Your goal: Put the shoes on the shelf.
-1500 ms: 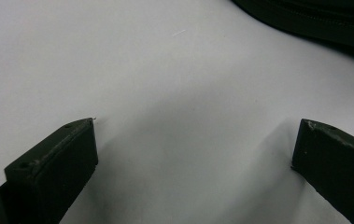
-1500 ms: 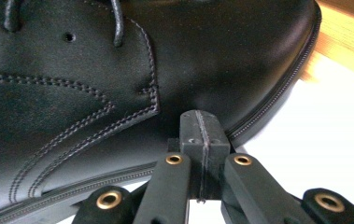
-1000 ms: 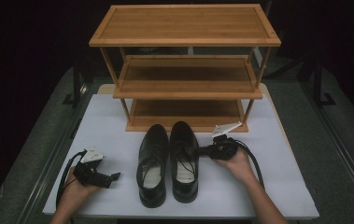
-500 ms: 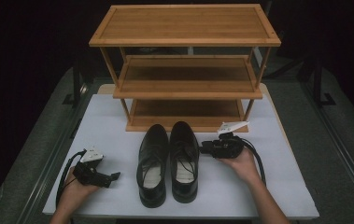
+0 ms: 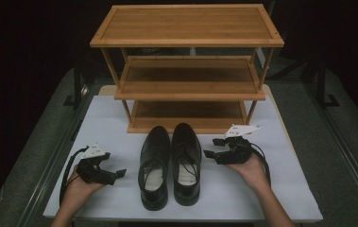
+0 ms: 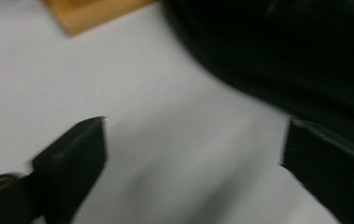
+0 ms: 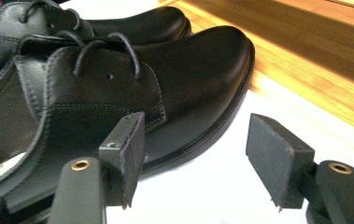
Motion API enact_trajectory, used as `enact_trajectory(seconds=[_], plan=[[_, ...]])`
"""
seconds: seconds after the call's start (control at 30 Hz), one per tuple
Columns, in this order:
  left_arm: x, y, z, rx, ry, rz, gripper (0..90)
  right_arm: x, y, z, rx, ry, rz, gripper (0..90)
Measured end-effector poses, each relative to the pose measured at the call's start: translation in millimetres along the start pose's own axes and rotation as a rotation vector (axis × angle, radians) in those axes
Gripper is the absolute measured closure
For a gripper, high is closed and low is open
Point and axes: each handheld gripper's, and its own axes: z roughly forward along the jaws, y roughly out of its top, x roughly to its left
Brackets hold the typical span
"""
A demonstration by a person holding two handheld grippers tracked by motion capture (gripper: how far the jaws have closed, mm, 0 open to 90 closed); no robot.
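Currently, a pair of black leather lace-up shoes [image 5: 171,165] is set side by side on the white table mat [image 5: 280,189], toes toward the three-tier bamboo shoe rack [image 5: 188,71]. The right gripper [image 5: 213,147], whose jaws have just been opening with nothing between them, is held just beside the nearer shoe's flank, long axis running across its aim. The left gripper [image 5: 117,176] is held wide, farther from the pair.

The high view looks forward and down from above the person's side, taking in the whole white table [image 5: 280,189] and the wooden rack [image 5: 188,71] beyond. Each gripper view sits low and close above the tabletop, sharing the black shoes [image 7: 132,88] with the high view.
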Motion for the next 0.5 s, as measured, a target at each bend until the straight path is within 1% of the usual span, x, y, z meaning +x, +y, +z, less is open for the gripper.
enact_trajectory(seconds=[0.03,0.07,0.1,0.13,0.2,0.27,0.33,0.4,0.5], plan=[[-2.7,4.3,-1.8,-0.013,-0.014,-0.006,8.4,1.4,0.2,-1.4,-0.001,-0.001,0.003,37.0],[-4.0,7.1,-2.7,-0.018,-0.022,-0.002,8.4,3.8,0.7,-3.8,-0.002,-0.002,0.007,37.0],[-7.0,11.8,-4.5,-0.027,-0.039,0.002,9.7,5.4,1.2,-5.1,-0.003,-0.006,0.006,36.9],[-9.7,15.6,-5.7,-0.041,-0.054,0.003,13.2,8.4,2.2,-7.2,-0.005,-0.012,0.005,36.8],[-15.7,23.3,-8.0,-0.066,-0.075,0.013,13.4,12.7,3.5,-9.0,-0.004,-0.011,0.004,36.5],[-22.1,30.7,-9.1,-0.075,-0.090,0.026,13.9,16.8,4.5,-10.2,-0.003,-0.010,0.001,36.5],[-27.3,38.4,-8.5,-0.072,-0.107,0.046,14.2,21.6,5.0,-11.2,-0.006,-0.025,0.002,35.6],[-31.3,45.8,-7.1,-0.078,-0.113,0.062,14.2,24.4,6.6,-11.2,-0.008,-0.014,0.000,35.6],[-34.9,54.8,-4.6,-0.089,-0.125,0.074,14.2,28.0,8.5,-11.1,-0.021,0.002,0.007,35.6]])
